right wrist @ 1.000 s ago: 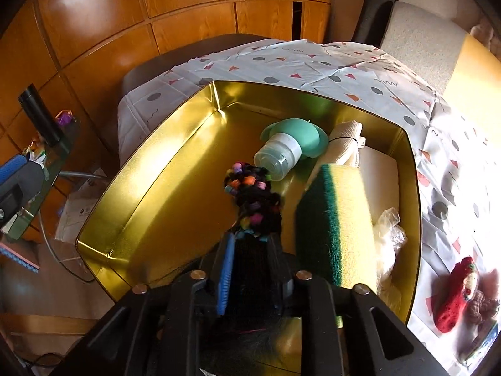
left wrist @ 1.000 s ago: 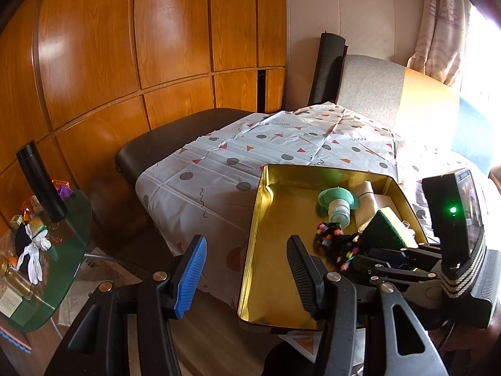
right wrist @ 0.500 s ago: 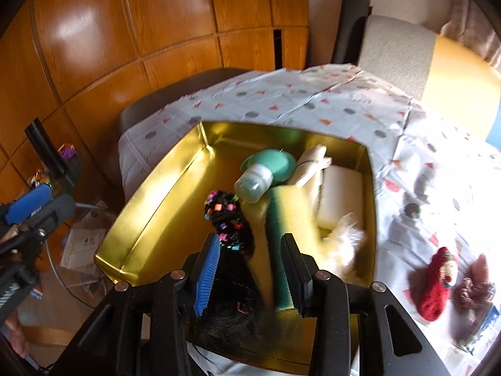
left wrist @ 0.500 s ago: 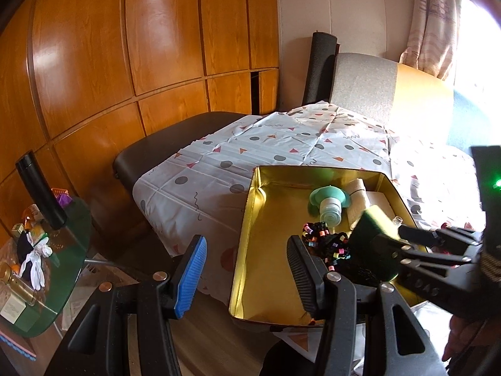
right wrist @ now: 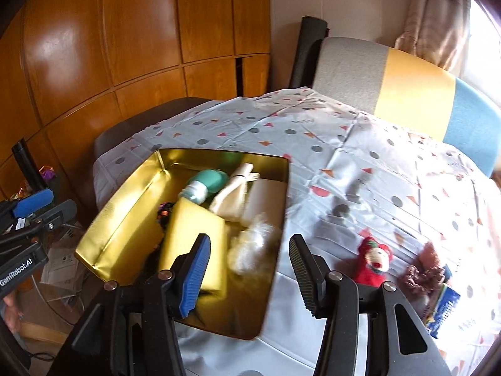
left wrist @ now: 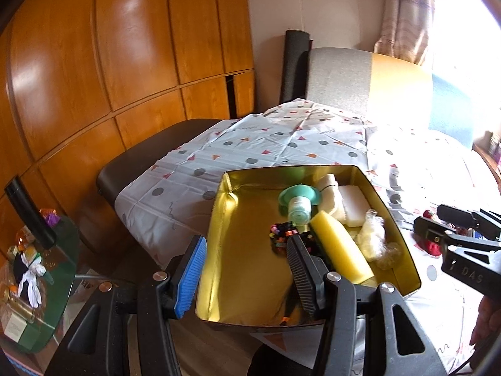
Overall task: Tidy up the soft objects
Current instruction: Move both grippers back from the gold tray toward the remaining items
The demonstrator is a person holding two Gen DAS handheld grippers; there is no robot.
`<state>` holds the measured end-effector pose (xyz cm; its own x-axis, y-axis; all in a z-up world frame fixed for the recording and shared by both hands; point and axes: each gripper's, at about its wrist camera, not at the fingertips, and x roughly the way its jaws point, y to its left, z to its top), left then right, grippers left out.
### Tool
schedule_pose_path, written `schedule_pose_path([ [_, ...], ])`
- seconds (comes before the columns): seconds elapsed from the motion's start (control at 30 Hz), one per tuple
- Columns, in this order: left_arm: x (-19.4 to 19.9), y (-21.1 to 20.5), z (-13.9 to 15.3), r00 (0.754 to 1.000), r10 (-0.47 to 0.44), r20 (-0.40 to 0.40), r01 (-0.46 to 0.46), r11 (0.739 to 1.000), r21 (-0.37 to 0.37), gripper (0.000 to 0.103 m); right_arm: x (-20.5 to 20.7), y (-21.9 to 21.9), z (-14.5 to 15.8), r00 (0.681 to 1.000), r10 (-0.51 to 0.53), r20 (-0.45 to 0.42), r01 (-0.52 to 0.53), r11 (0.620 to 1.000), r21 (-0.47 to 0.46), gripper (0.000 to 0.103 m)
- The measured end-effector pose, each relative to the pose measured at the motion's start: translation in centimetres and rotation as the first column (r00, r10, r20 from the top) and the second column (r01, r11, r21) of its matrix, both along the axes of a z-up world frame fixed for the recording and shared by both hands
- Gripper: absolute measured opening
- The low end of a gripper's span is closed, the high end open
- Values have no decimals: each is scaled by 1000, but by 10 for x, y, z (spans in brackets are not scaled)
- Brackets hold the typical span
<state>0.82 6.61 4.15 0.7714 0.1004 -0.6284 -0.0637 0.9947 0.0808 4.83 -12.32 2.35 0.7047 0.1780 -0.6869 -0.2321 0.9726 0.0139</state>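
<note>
Tin (right wrist: 283, 206) rim between spread right claw (right wrist: 249, 274) fingers.

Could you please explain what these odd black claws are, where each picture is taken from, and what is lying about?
No robot here: a person holds a handheld gripper in each hand, each with a fisheye camera looking along its two fingers. One picture comes from the left gripper, the other from the right gripper. Both have their jaws open and hold nothing. On the patterned tablecloth sits a gold tin holding a yellow sponge, a green-capped bottle, a rolled cream cloth and a beaded black item. Outside the tin lie a red plush toy and a pink scrunchie.
</note>
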Motion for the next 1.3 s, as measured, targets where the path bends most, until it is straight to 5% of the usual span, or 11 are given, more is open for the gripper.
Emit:
schedule_pose_path([
  [0.57,10,-89,4,976,-218,-10,218,973,73,54,-33,-151,-1,952,-306,27,307,951,-32,57],
  [1.07,35,-216,-8,891,-446,-87,453,887,90,54,-61,-279,-28,809,-587,-33,588,807,47,58],
  [1.3,66,-259,-42,859,-460,-223,465,885,-33,56,-60,-286,-29,801,-596,-53,598,797,81,64],
])
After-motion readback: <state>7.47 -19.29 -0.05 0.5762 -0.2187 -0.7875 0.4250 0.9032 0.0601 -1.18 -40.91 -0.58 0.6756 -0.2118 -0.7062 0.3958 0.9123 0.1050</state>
